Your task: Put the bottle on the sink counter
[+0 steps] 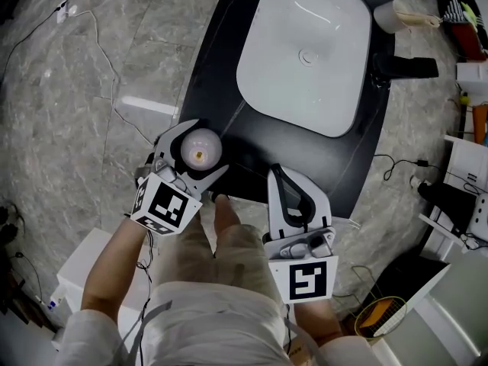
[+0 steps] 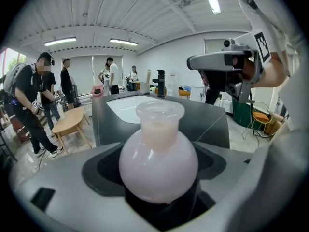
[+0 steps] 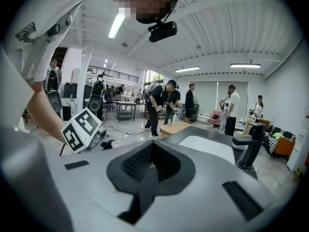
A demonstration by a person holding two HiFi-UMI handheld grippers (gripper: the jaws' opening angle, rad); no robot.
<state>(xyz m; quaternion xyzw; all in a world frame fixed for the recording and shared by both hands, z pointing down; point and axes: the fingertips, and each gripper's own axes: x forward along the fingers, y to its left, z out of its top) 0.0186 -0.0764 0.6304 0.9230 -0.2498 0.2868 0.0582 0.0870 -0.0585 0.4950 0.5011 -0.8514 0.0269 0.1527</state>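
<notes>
Dark sink counter [image 1: 221,75] w/ 1 basin [image 1: 267,75], 1 pink bottle [image 2: 158,161] clamped in left gripper [image 1: 206,147], right gripper [image 1: 277,171] closed, empty

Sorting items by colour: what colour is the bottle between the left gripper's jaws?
The bottle is pale, milky pink, seen best in the left gripper view.

Head view: overhead, looking steeply down. The sink counter [image 1: 217,75] and white basin [image 1: 267,67] sit upper centre, with the left gripper [image 1: 204,145] and right gripper [image 1: 280,175] lower centre.
Left gripper view: along its own jaws, near-level, with the bottle [image 2: 158,158] very close at lower centre.
Right gripper view: along its own jaws, near-level, facing across the counter.
Shared by all three: basin and black faucet [image 1: 404,67].
</notes>
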